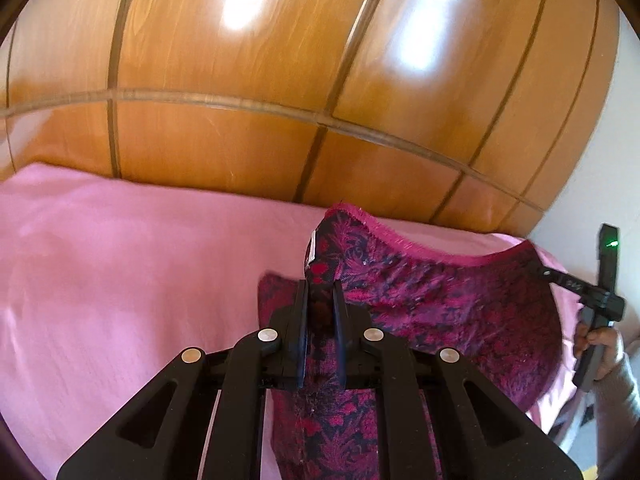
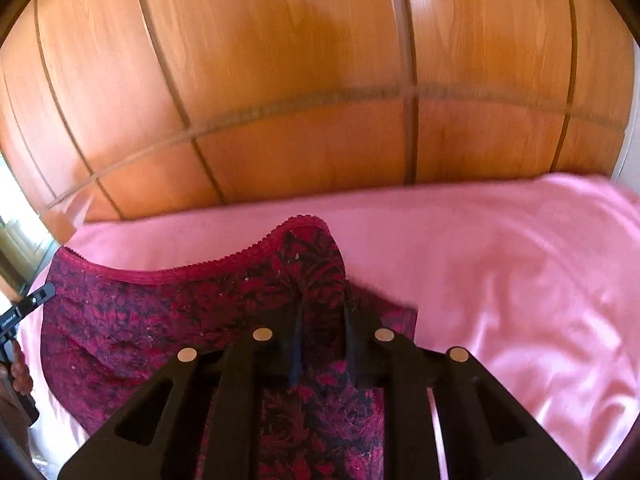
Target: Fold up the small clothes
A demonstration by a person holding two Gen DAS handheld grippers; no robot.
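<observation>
A small dark red and purple patterned garment with a pink lace waistband hangs stretched between my two grippers above the pink sheet. My left gripper is shut on the garment's left corner, where a white label shows. My right gripper is shut on the garment's right corner, with cloth bunched between its fingers. The right gripper's body and the hand holding it show at the right edge of the left wrist view.
The pink sheet covers a bed that spreads out to both sides. A glossy wooden panelled wall rises right behind the bed. A white wall strip stands at the far right.
</observation>
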